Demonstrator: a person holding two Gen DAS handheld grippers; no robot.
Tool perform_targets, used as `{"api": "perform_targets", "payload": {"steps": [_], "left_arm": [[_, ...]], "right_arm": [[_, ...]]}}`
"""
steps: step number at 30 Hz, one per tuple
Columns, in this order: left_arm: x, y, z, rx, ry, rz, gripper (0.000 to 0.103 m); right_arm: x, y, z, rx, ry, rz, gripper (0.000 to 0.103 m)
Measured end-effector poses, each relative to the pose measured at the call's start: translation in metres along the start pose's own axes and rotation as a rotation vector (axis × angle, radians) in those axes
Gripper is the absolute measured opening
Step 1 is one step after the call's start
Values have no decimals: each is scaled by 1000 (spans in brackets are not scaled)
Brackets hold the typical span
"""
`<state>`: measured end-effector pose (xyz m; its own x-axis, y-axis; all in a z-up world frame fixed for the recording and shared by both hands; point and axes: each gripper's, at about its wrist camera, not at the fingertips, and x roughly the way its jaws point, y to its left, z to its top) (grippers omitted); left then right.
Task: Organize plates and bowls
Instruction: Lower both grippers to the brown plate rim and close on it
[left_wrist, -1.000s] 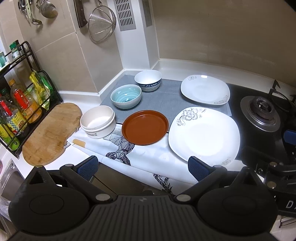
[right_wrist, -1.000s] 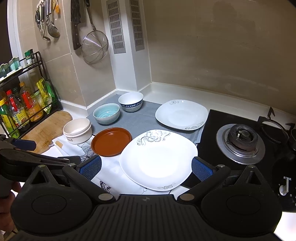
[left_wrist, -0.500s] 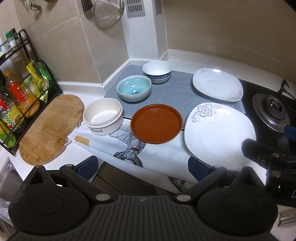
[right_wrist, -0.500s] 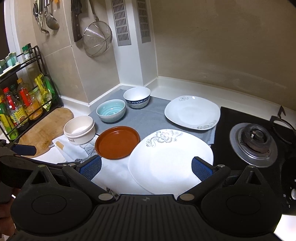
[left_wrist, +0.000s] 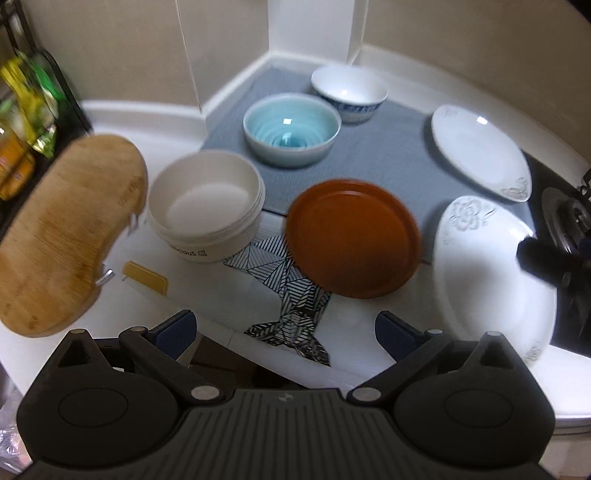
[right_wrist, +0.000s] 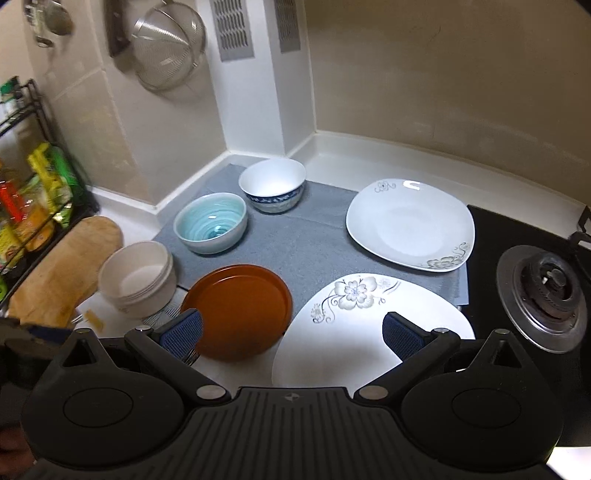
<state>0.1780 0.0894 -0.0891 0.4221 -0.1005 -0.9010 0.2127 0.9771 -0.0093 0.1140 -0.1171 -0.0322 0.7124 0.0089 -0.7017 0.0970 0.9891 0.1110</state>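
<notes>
- Hovering above the desk (left_wrist: 229, 110), left tool (left_wrist: 284, 332) spread apart, gripping nothing, near brown plate (left_wrist: 352, 238).
- Hanging over flowered plate (right_wrist: 369, 325), right tool (right_wrist: 291, 332) spread apart, unloaded.

Wooden cutting board (left_wrist: 62, 236) beside rack (right_wrist: 33, 206) (bottles blurred); strainer (right_wrist: 166, 48) hangs.

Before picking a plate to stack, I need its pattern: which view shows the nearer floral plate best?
Right wrist: the floral plate is sharp, flower clear. Left wrist shows it blurred at the edge.
</notes>
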Motion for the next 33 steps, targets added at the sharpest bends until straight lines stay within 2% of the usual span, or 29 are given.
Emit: {"api": "perform_targets", "payload": {"steps": [8,11,16,22,28,33], "left_arm": [[46,15,18,10,87,-17,103],[55,15,21,-10,103,-20,103],[70,12,26,-65,142,24,103],[95,17,26,-155,228,8,103],[104,24,30,-239,234,-2,103],[101,35,35,-294,220,-56,103]], "right_arm": [[53,7,20,21,104,-32,103],[69,6,30,8,142,4,103],[100,5,46,-27,194,85,103],[143,5,61,-55,280,170,103],[197,3,66,-44,427,247,103],[222,1,63,-29,492,265,102]]}}
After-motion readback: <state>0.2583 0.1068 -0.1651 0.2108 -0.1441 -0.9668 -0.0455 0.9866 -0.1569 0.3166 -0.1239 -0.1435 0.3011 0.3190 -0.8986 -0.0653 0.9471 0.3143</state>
